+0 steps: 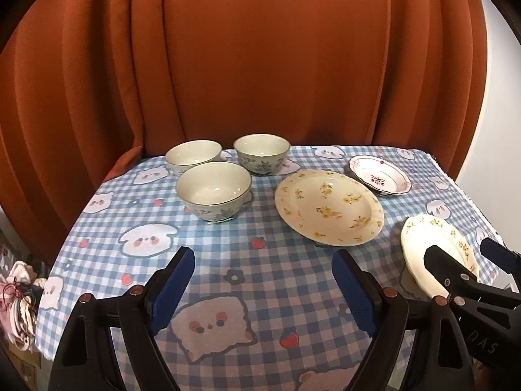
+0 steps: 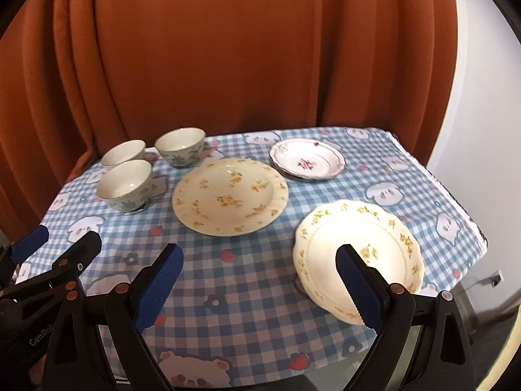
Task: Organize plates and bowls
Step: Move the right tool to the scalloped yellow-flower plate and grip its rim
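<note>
Three green-patterned bowls [image 1: 213, 192] [image 2: 125, 185] cluster at the table's back left. To their right lies a large yellow-flowered plate [image 1: 329, 207] [image 2: 229, 195], with a small red-patterned plate [image 1: 379, 176] [image 2: 307, 159] behind it. A scalloped yellow-flowered plate [image 1: 420, 238] [image 2: 374, 228] sits near the front right. My left gripper [image 1: 262, 280] [image 2: 62, 239] hovers open over bare cloth, in front of the bowls, with nothing between its fingers. My right gripper [image 2: 260, 273] [image 1: 462, 251] is open too; one finger crosses the scalloped plate's near rim, and contact is unclear.
The checked blue tablecloth [image 1: 228, 254] [image 2: 247, 280] covers a small table. An orange curtain [image 1: 260, 65] hangs close behind, and a white wall [image 2: 482, 130] stands to the right. Clutter [image 1: 19, 293] lies off the table's left edge.
</note>
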A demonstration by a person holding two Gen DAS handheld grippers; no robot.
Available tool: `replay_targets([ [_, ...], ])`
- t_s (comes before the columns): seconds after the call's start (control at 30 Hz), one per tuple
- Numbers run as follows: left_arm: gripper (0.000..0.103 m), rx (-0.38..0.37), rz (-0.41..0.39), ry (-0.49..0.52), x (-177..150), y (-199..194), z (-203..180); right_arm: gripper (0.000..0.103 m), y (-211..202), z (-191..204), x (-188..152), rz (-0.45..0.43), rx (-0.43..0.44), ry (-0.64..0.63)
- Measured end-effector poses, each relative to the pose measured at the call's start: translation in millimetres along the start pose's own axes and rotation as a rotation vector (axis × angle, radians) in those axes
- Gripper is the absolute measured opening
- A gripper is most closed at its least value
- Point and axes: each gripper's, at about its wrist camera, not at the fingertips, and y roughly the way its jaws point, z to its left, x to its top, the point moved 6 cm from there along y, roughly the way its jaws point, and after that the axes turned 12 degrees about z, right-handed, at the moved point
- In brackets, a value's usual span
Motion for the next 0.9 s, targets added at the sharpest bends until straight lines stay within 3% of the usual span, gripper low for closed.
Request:
replay_targets([
  [0.43, 0.087, -0.016, 0.071, 0.054, 16, 41, -59, 0.096, 33, -51, 14, 0.060, -0.051, 0.043],
  [0.9, 0.085, 0.028, 0.208, 0.003, 21, 90, -148, 0.096, 92, -145, 40, 0.189, -0.009, 0.002],
])
